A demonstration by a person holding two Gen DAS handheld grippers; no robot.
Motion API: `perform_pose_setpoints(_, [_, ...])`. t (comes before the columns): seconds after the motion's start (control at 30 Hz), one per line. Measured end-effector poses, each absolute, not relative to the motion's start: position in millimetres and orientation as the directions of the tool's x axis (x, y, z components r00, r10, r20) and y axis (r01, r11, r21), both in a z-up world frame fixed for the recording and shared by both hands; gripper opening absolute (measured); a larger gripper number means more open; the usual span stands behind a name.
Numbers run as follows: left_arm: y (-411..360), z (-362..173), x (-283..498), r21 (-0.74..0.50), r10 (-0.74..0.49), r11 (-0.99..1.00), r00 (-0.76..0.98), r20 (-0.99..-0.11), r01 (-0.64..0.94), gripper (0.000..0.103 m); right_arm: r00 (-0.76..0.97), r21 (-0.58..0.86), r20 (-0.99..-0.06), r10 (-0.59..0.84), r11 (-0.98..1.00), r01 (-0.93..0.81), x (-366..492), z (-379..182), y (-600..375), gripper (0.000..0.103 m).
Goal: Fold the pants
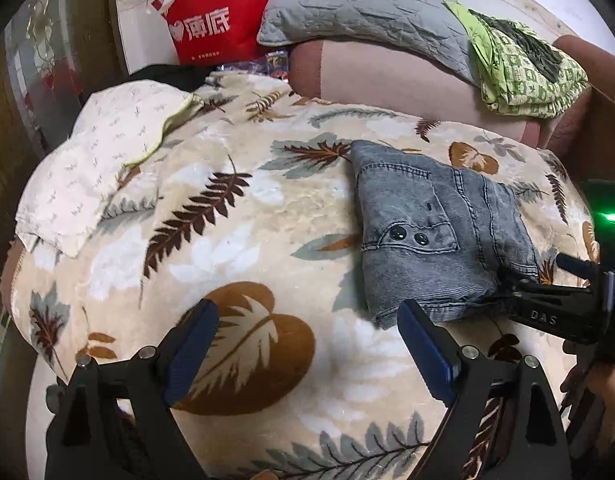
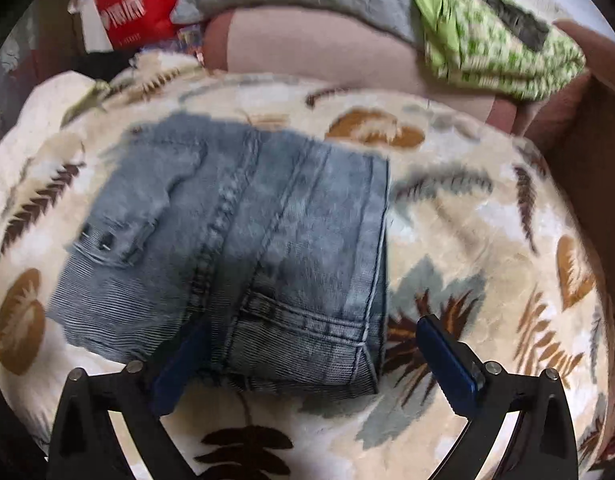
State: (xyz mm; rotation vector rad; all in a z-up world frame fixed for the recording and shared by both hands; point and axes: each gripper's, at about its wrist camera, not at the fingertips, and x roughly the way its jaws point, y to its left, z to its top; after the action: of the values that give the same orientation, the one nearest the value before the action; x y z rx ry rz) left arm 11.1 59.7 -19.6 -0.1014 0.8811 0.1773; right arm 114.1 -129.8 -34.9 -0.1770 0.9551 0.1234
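Observation:
The folded grey-blue denim pants [image 1: 439, 232] lie on a leaf-patterned blanket [image 1: 243, 240], to the right in the left wrist view. My left gripper [image 1: 307, 316] is open above bare blanket. Its right finger [image 1: 423, 344] hangs just short of the pants' near-left corner. The right gripper [image 1: 535, 276] comes in from the right at the pants' near-right corner. In the blurred right wrist view the pants [image 2: 243, 240] fill the middle. The right gripper [image 2: 311, 336] stands open, with the near waistband corner between its wide-apart fingers.
Behind the blanket are a pink cushion [image 1: 387, 76], a grey quilted pillow [image 1: 359, 4], a green patterned cloth [image 1: 523, 64] and a red bag [image 1: 211, 20]. A white pillow [image 1: 99, 160] lies at the left. A hand [image 1: 595, 384] holds the right gripper.

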Motion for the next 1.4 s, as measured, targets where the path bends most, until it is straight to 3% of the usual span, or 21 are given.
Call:
perform_pose_setpoints(0.1, [53, -20, 12, -0.021, 0.1, 0.983, 0.618, -0.78, -0.185, 0.091, 0.569, -0.124, -0.822, 0.016, 0.971, -0.207, 114, -40, -125, 0.103])
perform_pose_setpoints(0.2, [45, -15, 9, -0.007, 0.097, 0.987, 0.627, -0.773, -0.16, 0.091, 0.505, -0.061, -0.862, 0.05, 0.978, -0.2, 119, -55, -132, 0.103])
perform_pose_setpoints(0.43, [37, -6, 10, -0.013, 0.092, 0.987, 0.638, -0.764, -0.157, 0.091, 0.632, 0.066, -0.756, 0.171, 0.98, -0.187, 69, 3, -167, 0.103])
perform_pose_setpoints(0.63, [11, -3, 12, -0.018, 0.055, 0.994, 0.64, -0.766, -0.108, 0.091, 0.632, 0.196, -0.724, 0.277, 0.961, -0.196, 22, 11, -201, 0.103])
perform_pose_setpoints(1.4, [-8, 0, 7, -0.032, 0.028, 0.996, 0.651, -0.758, -0.081, 0.091, 0.681, 0.15, -0.674, 0.287, 0.956, -0.253, -1, 18, -194, 0.103])
